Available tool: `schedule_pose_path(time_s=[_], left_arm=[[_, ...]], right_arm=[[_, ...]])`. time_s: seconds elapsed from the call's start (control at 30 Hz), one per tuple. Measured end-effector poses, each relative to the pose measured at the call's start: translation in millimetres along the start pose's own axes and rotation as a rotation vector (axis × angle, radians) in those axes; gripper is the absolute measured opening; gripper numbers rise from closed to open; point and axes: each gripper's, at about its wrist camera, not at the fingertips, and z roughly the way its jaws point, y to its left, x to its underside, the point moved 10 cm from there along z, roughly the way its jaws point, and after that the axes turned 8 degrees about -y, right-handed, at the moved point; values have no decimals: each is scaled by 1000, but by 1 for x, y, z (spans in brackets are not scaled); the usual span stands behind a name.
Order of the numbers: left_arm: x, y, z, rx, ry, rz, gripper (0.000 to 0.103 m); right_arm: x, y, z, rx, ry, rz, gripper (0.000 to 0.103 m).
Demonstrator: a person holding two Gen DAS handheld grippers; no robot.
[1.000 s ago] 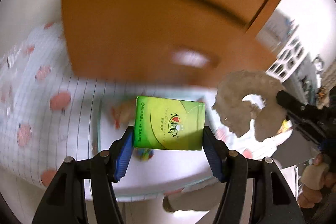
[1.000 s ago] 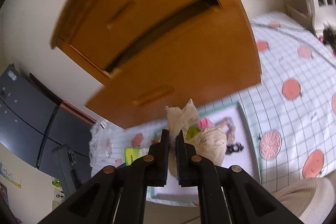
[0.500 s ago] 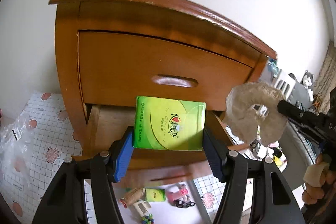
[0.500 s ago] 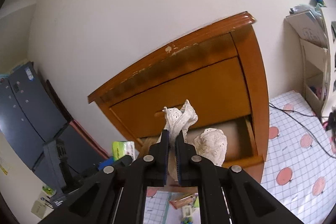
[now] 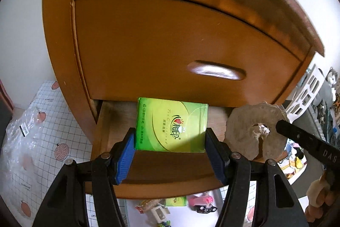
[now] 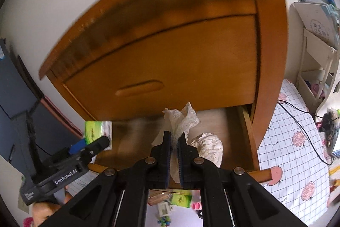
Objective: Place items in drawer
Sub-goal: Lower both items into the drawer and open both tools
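A green tissue pack (image 5: 172,124) sits clamped between the blue pads of my left gripper (image 5: 170,142), held over the pulled-out lower drawer (image 5: 119,118) of a wooden cabinet. The same pack (image 6: 95,129) and left gripper (image 6: 89,147) appear at the left of the right wrist view. My right gripper (image 6: 174,138) is shut on a cream lace cloth (image 6: 180,118), which bunches above the fingers and hangs below them over the drawer (image 6: 235,120). From the left wrist view that cloth (image 5: 252,131) hangs as a ring at the right.
The upper drawer front (image 5: 170,46) with its oval handle (image 5: 215,72) stays pushed in. Below the drawer, a white tray (image 6: 191,216) holds small toys and a second green pack (image 6: 180,200). A clear plastic bag (image 5: 19,142) lies on the checked mat (image 6: 297,152). A white shelf (image 6: 314,56) stands right.
Both grippers rose from above the floor tray to the open drawer, carrying the green pack and the lace cloth. The cabinet now fills both views.
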Motion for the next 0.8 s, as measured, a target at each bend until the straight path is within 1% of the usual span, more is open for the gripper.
schedule_pose_path(time_s=[0.2, 0.43, 0.8], left_arm=[[8, 12, 23, -30, 52, -9, 65], [20, 13, 46, -52, 89, -2, 65], [41, 17, 71, -67, 151, 10, 65]], right_arm=[[11, 3, 26, 45, 64, -58, 7], [32, 6, 53, 92, 136, -119, 7], [58, -3, 79, 123, 219, -126, 8]])
